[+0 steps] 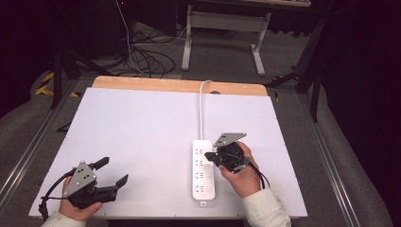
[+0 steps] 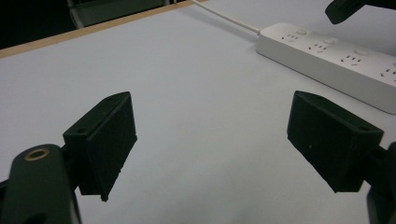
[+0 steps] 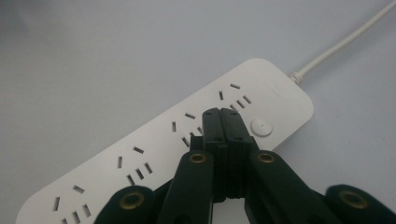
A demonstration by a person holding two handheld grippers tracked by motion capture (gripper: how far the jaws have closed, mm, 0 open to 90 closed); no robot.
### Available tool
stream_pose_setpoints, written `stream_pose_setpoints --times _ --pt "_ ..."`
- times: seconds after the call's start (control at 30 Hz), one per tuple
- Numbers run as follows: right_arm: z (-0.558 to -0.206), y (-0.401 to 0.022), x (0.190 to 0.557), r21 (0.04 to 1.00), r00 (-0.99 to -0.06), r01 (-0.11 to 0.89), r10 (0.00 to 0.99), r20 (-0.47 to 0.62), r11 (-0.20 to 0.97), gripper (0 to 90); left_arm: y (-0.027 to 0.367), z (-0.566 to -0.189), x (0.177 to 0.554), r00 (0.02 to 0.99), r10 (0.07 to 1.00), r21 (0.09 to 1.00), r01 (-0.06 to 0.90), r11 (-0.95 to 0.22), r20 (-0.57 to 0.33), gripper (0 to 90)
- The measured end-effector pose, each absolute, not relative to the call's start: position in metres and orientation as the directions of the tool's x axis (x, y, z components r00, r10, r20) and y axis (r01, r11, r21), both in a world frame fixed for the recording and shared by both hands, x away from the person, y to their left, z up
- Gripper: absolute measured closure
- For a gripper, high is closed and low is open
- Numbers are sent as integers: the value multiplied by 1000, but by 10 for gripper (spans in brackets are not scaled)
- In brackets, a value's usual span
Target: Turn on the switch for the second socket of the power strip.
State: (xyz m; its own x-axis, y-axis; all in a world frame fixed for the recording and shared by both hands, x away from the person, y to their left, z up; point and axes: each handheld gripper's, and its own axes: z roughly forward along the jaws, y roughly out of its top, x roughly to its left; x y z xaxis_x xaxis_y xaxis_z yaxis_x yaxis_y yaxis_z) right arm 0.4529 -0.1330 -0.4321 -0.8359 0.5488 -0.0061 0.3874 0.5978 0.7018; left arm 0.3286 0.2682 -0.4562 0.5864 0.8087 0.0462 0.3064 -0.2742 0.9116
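white table (image 1: 142,127); power strip (image 1: 204,171) | left tool (image 1: 112,172) apart; right tool (image 1: 211,156) together | grey floor (image 1: 222,56); cables (image 1: 146,59)

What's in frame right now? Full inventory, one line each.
power strip: 1, white, right of centre on the table, under the right gripper
strip cable: 1, white, runs from the strip to the table's far edge
table: 1, white top, wooden far edge
desk frame: 1, pale grey, on the floor beyond the table
floor cables: a tangle, black and white, far left
left gripper: 1, black, near-left, jaws wide apart
right gripper: 1, black, jaws closed, over the strip
hands: 2, pale sleeves
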Motion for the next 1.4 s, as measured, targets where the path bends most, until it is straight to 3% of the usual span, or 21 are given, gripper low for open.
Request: stream_pose_setpoints --times 0.7,1.4 --pt "-443 -128 456 622 -834 435 552 5 651 900 268 -457 329 585 810 910 313 -271 40 159" --pt "-445 -126 454 615 -836 423 548 -18 665 900 268 -457 329 586 809 911 313 -271 39 159"
